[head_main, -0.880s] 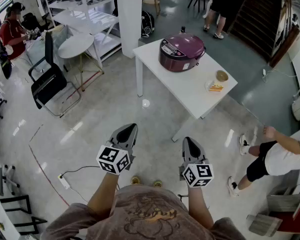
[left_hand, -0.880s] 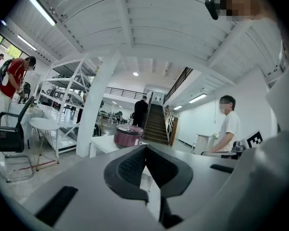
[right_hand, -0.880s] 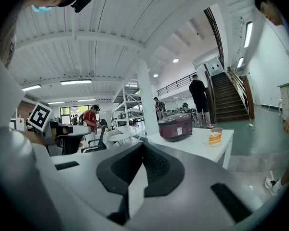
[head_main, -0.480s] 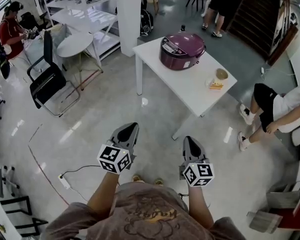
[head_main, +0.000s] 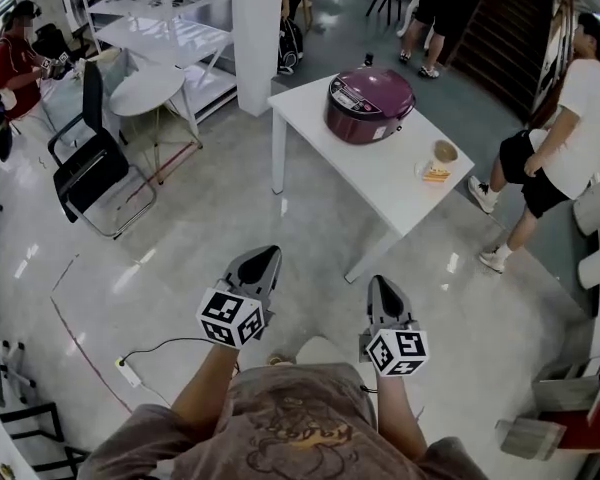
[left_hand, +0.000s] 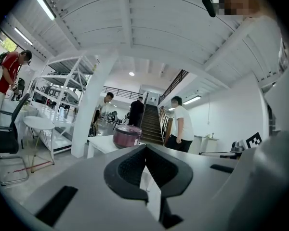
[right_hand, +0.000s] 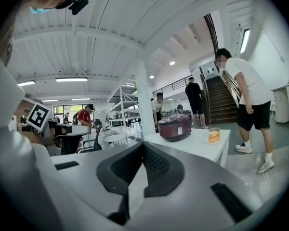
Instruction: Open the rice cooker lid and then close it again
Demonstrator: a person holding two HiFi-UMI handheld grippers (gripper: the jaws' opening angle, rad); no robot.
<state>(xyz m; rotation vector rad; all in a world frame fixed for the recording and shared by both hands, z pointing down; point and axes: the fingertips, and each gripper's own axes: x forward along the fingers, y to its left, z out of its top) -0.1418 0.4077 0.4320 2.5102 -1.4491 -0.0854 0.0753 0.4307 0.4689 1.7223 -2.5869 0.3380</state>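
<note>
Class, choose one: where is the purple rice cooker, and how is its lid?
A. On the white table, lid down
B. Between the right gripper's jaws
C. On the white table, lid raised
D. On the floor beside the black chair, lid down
A: the head view shows the rice cooker standing on the white table with its lid flat down.

A white bench point(head_main: 380, 173) carries a small bowl point(head_main: 444, 151) with an orange item point(head_main: 435, 174) just beside it. A person in a white shirt point(head_main: 570, 108) stands to its right. Left of it are a pillar point(head_main: 258, 28), shelving point(head_main: 165, 33), a round table point(head_main: 150, 90) and a black chair point(head_main: 90, 163). A power strip point(head_main: 127, 372) lies on the floor.
</note>
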